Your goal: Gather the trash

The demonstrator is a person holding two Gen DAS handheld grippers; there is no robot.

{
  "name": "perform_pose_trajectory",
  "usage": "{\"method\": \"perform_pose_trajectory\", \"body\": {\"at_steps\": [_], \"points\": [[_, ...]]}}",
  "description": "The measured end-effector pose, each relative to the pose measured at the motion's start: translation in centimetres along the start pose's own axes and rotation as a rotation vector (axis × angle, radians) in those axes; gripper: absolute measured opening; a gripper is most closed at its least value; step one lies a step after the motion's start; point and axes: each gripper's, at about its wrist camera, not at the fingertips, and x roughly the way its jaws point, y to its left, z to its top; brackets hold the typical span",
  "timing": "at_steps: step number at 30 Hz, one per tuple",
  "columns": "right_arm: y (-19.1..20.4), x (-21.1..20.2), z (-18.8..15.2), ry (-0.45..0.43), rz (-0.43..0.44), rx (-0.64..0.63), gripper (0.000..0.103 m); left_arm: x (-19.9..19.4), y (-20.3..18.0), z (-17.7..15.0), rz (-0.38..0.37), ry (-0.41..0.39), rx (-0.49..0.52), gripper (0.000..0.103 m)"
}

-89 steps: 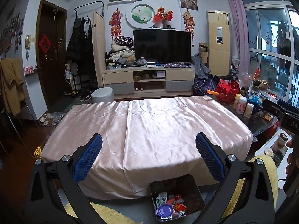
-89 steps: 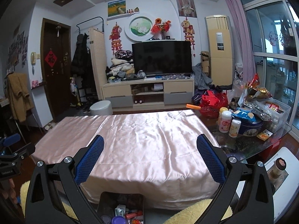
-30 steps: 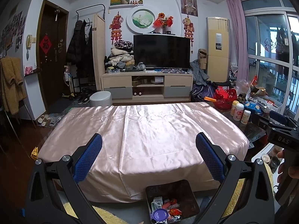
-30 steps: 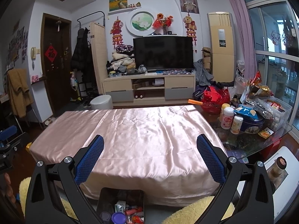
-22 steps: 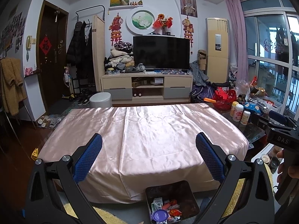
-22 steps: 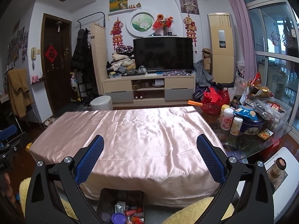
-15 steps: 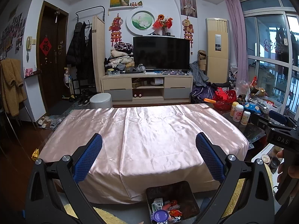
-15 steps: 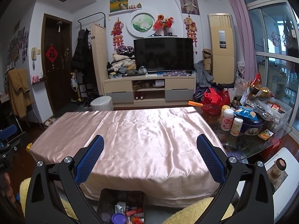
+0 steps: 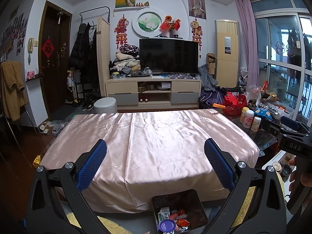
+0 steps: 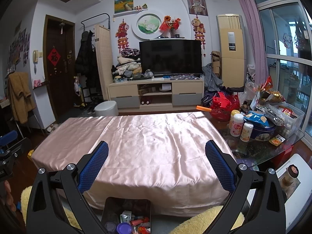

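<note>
A dark trash bin (image 9: 195, 202) stands on the floor below the near edge of the table, with wrappers, a red item and a purple lid inside; it also shows in the right wrist view (image 10: 115, 204). The table carries a bare pink satin cloth (image 9: 156, 140), also in the right wrist view (image 10: 156, 142). My left gripper (image 9: 155, 149) is open and empty, held above the near edge. My right gripper (image 10: 156, 150) is open and empty too. The right gripper's body shows at the right edge of the left view (image 9: 292, 144).
A glass side table (image 10: 259, 148) at the right holds bottles (image 10: 237, 124), a blue tin and snack bags. A red basket (image 10: 222, 105) sits behind it. A TV stand (image 10: 156, 93), a white stool (image 10: 106, 108) and a yellow fluffy seat (image 10: 206, 220) are nearby.
Both grippers have lifted and drawn back slightly over three seconds; the bin has shifted a little in view. Both stay open and empty.
</note>
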Motion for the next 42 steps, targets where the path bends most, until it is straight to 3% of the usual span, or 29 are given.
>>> {"method": "perform_pose_trajectory", "body": {"at_steps": [36,42], "points": [[0.04,-0.31,-0.02,-0.008,-0.005,0.007,0.100,-0.22,-0.13,0.04,0.007,-0.003,0.001,0.095],[-0.01,-0.27,-0.04,-0.007,-0.005,0.007,0.100,0.32,0.70,0.06,0.000,0.022,-0.060,0.095]]}}
